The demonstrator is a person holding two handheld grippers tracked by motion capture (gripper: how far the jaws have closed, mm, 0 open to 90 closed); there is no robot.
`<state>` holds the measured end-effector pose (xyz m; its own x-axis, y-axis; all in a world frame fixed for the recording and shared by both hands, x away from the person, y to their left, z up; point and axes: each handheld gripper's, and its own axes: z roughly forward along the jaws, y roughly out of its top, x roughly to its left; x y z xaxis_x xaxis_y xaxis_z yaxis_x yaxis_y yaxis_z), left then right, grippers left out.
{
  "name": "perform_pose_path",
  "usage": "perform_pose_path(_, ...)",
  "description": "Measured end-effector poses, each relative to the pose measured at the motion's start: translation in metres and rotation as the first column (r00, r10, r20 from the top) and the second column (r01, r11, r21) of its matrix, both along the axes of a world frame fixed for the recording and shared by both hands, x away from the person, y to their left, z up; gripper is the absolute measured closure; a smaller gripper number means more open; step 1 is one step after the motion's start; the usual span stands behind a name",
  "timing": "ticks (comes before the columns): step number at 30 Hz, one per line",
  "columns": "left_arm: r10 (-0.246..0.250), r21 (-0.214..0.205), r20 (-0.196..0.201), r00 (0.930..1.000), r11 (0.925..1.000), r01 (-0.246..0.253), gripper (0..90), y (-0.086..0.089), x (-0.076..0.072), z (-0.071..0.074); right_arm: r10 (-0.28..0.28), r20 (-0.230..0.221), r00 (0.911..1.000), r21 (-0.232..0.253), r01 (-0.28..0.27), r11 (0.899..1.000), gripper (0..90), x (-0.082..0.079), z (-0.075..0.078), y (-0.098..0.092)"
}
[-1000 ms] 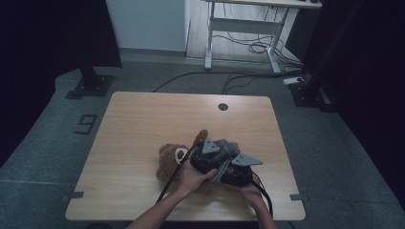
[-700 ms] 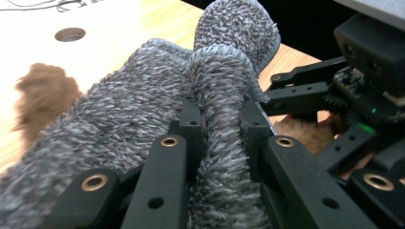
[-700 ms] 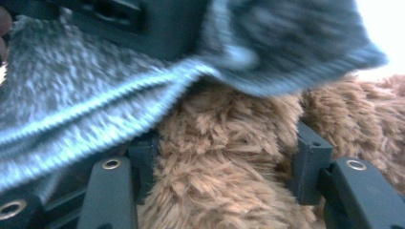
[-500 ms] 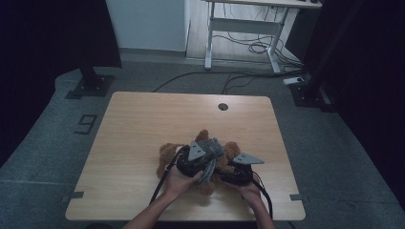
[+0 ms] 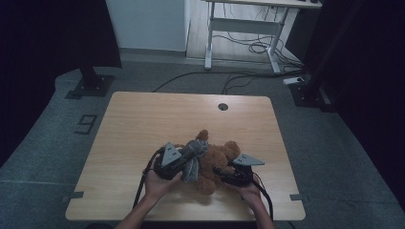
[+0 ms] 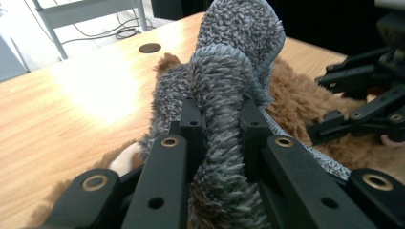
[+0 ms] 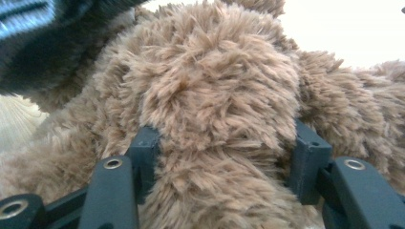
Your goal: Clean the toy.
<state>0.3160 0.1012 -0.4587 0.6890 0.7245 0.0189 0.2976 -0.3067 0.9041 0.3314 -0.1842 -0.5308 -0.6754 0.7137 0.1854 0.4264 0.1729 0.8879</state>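
The left gripper (image 6: 218,119) is clamped on a fuzzy grey knitted cloth (image 6: 229,71), a thick fold of it squeezed between the two black jaws; the rest of the cloth rises ahead of the jaws in a rounded hump and drapes down over brown fur beyond. In the high view the left gripper (image 5: 187,160) sits in the person's left hand (image 5: 160,180), with the grey cloth (image 5: 193,157) bunched at its tip and lying against the bear's near side. Just to its right in that view, across the soft toy, the right gripper (image 5: 222,172) is held in the right hand (image 5: 246,188), pointing towards the left one. In the right gripper view its jaws (image 7: 224,143) are pressed on either side of a rounded, shaggy part of a brown plush teddy bear (image 7: 215,90), gripping it; which part of the bear cannot be told. The teddy bear (image 5: 217,160) lies between the two grippers on the near half of the light wooden table (image 5: 143,119); past the grippers, near the table's far edge, is a round cable hole (image 5: 223,106). Beyond the table stands a white-framed desk (image 5: 239,24) with loose cables beneath it on the floor.
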Motion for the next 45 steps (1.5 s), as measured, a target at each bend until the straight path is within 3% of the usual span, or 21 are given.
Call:
perform_pose_path(4, 0.015, -0.044, 0.000, 0.9999, 0.9989, -0.015, 76.8, 0.016, -0.002, 0.005, 0.000, -0.001, 1.0000, 0.010, 0.000, 1.000, 43.0, 0.000, -0.001, 0.000)
perform_pose_path(8, 0.059, -0.057, 0.007, 0.9982, 0.9967, -0.058, 76.9, 0.034, -0.003, 0.011, 0.000, -0.007, 1.0000, 0.019, 0.000, 1.000, 42.9, 0.001, -0.002, -0.001)
perform_pose_path(13, 0.110, -0.062, -0.036, 0.9933, 0.9918, -0.112, 77.0, 0.059, 0.005, 0.003, 0.003, -0.011, 0.9999, 0.025, -0.002, 1.000, 42.9, 0.002, -0.002, -0.003)
perform_pose_path(18, 0.171, -0.062, -0.077, 0.9822, 0.9824, -0.176, 77.0, 0.082, 0.008, -0.006, 0.003, -0.009, 1.0000, 0.027, -0.003, 1.000, 42.9, 0.002, -0.003, -0.003)
perform_pose_path(23, 0.208, -0.030, -0.122, 0.9705, 0.9766, -0.213, 76.9, 0.092, 0.014, -0.018, 0.003, -0.011, 0.9999, 0.032, -0.002, 0.999, 42.8, 0.002, -0.003, -0.004)
perform_pose_path(26, 0.199, -0.048, -0.116, 0.9730, 0.9774, -0.206, 77.0, 0.091, 0.014, -0.017, 0.001, -0.011, 0.9999, 0.033, 0.000, 0.999, 42.9, 0.001, -0.003, -0.004)
perform_pose_path(31, 0.135, -0.083, -0.075, 0.9880, 0.9866, -0.141, 77.1, 0.072, 0.006, 0.002, 0.001, -0.013, 0.9999, 0.039, 0.000, 0.999, 42.8, 0.001, -0.003, -0.004)
perform_pose_path(34, 0.081, -0.098, -0.052, 0.9954, 0.9915, -0.085, 77.1, 0.049, 0.005, 0.013, 0.000, -0.011, 0.9999, 0.039, 0.001, 0.999, 42.8, 0.001, -0.004, -0.004)
perform_pose_path(36, 0.038, -0.086, -0.051, 0.9980, 0.9954, -0.042, 77.1, 0.030, 0.008, 0.017, -0.001, -0.010, 0.9999, 0.039, 0.001, 0.999, 42.8, 0.000, -0.004, -0.004)
perform_pose_path(41, -0.053, -0.035, -0.057, 0.9970, 0.9981, 0.051, 77.1, -0.022, 0.020, 0.025, -0.001, -0.011, 0.9999, 0.045, 0.001, 0.999, 42.8, 0.000, -0.005, -0.005)
perform_pose_path(45, -0.120, -0.017, -0.086, 0.9891, 0.9928, 0.119, 77.1, -0.061, 0.029, 0.026, -0.001, -0.014, 0.9999, 0.050, 0.001, 0.999, 42.8, 0.000, -0.005, -0.005)
